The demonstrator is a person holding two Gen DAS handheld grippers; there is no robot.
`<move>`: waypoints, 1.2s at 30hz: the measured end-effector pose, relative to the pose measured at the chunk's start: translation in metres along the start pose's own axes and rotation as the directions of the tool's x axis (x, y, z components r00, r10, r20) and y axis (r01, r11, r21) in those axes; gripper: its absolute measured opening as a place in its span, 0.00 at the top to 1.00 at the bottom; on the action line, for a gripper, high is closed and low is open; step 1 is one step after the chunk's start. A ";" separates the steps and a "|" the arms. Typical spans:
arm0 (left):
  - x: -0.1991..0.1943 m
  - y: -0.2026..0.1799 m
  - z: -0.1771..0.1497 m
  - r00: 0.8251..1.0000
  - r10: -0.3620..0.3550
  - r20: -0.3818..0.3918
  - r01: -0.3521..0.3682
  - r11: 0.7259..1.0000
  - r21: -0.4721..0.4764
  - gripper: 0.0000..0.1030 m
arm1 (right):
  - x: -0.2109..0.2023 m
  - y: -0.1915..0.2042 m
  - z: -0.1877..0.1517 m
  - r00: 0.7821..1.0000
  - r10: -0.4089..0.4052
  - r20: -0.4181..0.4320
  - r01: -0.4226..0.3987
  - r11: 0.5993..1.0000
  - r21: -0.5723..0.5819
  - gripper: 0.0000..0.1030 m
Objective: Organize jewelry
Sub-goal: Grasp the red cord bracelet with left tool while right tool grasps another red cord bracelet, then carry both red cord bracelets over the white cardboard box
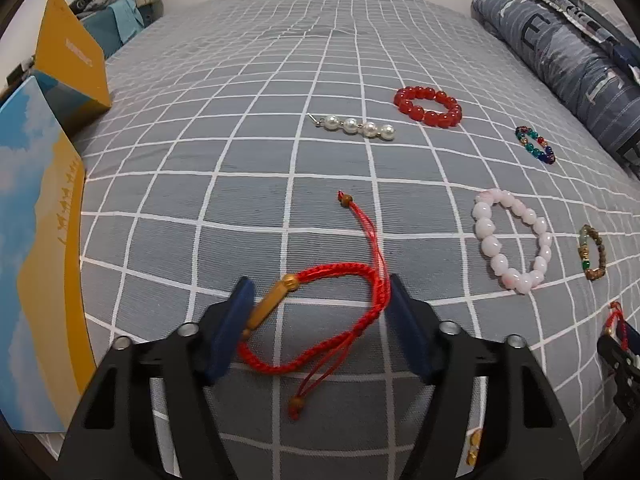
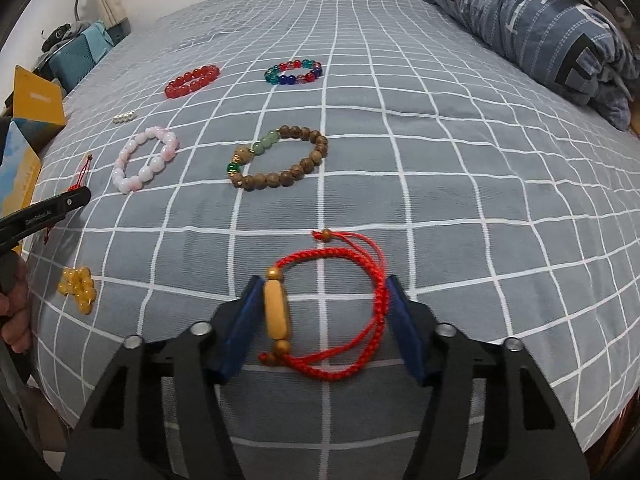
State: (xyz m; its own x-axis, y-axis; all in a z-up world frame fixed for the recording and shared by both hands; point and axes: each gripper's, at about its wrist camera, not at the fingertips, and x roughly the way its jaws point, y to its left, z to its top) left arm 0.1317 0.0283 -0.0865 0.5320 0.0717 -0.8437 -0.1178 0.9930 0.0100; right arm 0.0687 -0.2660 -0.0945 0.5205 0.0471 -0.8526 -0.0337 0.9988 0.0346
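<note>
In the left wrist view my left gripper (image 1: 320,304) is open around a red braided cord bracelet (image 1: 344,292) with a gold tube bead, lying on the grey checked bedspread. In the right wrist view my right gripper (image 2: 322,306) is open around a second red braided cord bracelet (image 2: 344,308) with a wooden tube bead. Farther out lie a red bead bracelet (image 1: 428,106), a pearl string (image 1: 358,126), a pink bead bracelet (image 1: 512,242), a multicolour glass bead bracelet (image 2: 294,71), a brown wooden bead bracelet (image 2: 280,156) and yellow beads (image 2: 78,284).
An open yellow and blue box (image 1: 44,184) stands at the left edge of the bed. A folded blue quilt (image 2: 532,28) lies at the far right. The left gripper's arm (image 2: 44,212) shows at the left of the right wrist view.
</note>
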 end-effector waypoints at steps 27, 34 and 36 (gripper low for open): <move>-0.022 -0.003 -0.004 0.997 -0.077 0.008 0.077 0.997 0.025 0.96 | -0.012 0.000 -0.002 0.999 0.016 0.034 -0.016 1.000 -0.014 0.90; -0.047 -0.005 -0.006 0.996 -0.068 0.054 0.066 0.997 0.035 0.96 | -0.035 0.004 -0.001 0.996 0.014 0.083 -0.012 1.000 -0.022 0.90; -0.057 -0.005 -0.007 0.995 -0.068 0.069 0.066 0.997 0.038 0.96 | -0.046 0.006 -0.002 0.994 0.013 0.108 -0.010 1.000 -0.027 0.90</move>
State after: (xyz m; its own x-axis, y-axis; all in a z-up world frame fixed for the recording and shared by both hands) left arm 0.0961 0.0188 -0.0418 0.5952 0.0101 -0.8035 -0.0504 0.9984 -0.0248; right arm 0.0430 -0.2621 -0.0559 0.6090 0.0606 -0.7909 -0.0622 0.9977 0.0285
